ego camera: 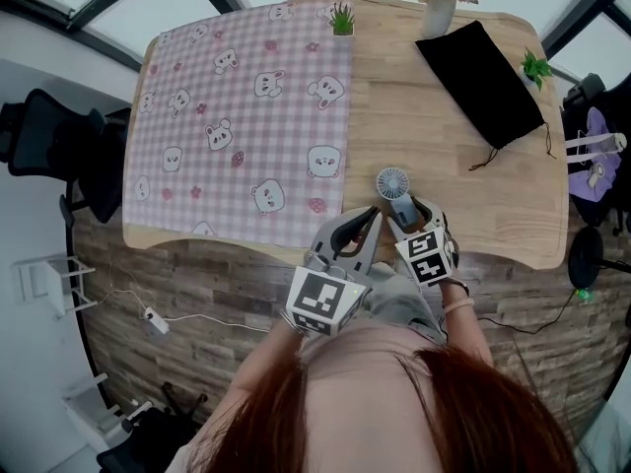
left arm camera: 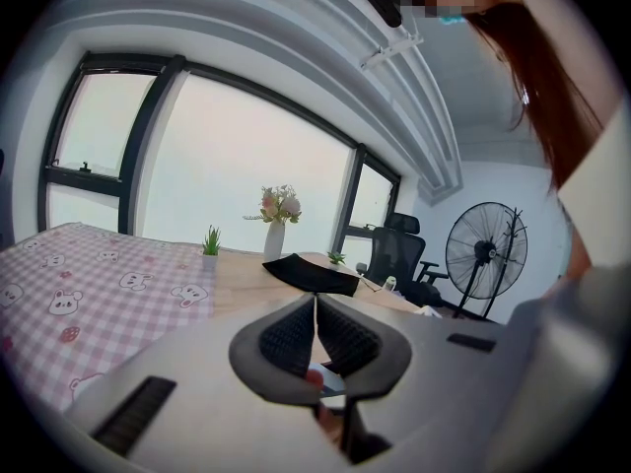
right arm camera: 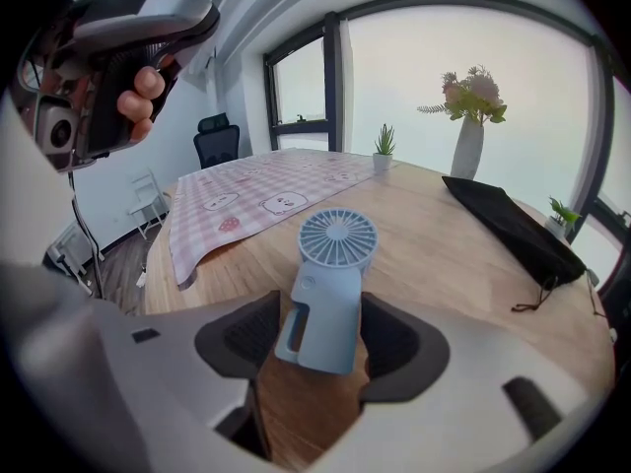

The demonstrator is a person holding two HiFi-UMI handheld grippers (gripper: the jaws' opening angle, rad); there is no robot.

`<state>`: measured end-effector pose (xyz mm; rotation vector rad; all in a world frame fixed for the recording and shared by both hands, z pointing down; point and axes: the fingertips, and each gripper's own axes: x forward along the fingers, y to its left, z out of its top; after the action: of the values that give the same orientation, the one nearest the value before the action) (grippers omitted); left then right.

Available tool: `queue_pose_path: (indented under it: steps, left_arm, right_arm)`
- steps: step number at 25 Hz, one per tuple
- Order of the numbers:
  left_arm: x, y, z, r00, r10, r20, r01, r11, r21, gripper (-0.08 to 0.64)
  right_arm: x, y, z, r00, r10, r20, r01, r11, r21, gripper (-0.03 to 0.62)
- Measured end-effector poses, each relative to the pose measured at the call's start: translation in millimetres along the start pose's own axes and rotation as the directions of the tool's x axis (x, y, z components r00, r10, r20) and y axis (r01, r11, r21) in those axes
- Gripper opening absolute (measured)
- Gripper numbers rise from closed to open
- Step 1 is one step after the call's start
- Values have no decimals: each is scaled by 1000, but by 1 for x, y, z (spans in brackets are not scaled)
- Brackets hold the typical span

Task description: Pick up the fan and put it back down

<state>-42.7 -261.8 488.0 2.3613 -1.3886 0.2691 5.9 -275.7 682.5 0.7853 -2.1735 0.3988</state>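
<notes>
A small light-blue hand fan [right arm camera: 337,239] rests on the wooden table [right arm camera: 434,254] near its front edge, its round head [ego camera: 392,182] pointing away from me. Its handle lies between the jaws of my right gripper [right arm camera: 320,304], which is open: a strip of wood shows between the left pad and the handle, and the right pad is close beside it. In the head view the right gripper [ego camera: 409,210] sits just behind the fan. My left gripper [left arm camera: 315,304] is shut with nothing in it, held off the table's front edge beside the right one [ego camera: 367,227].
A pink checked cloth with bears [ego camera: 242,116] covers the table's left half. A black pouch [ego camera: 481,82], a vase of flowers [ego camera: 439,8] and two small potted plants [ego camera: 342,20] [ego camera: 537,67] stand toward the far and right sides. A floor fan [left arm camera: 483,254] stands beyond the table.
</notes>
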Motion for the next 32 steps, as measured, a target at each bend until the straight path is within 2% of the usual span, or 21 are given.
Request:
queue_pose_path:
  steps: [9, 13, 18, 32]
  left_arm:
    - [-4, 11, 10, 999, 35, 27, -35, 999, 7, 12]
    - [-11, 16, 12, 999, 39, 31, -40, 999, 13, 12]
    - [-21, 23, 17, 999, 30, 39, -31, 999, 21, 12]
    - [-39, 34, 34, 999, 9, 54, -12, 999, 52, 12]
  right_arm:
    - [9, -4, -1, 1000, 1, -8, -1, 1000, 31, 255]
    - [9, -3, -2, 1000, -8, -17, 9, 999, 45, 239]
    - [8, -1, 0, 1000, -27, -7, 27, 996, 82, 221]
    - [-3, 4, 5, 996, -94, 10, 93, 991, 97, 213]
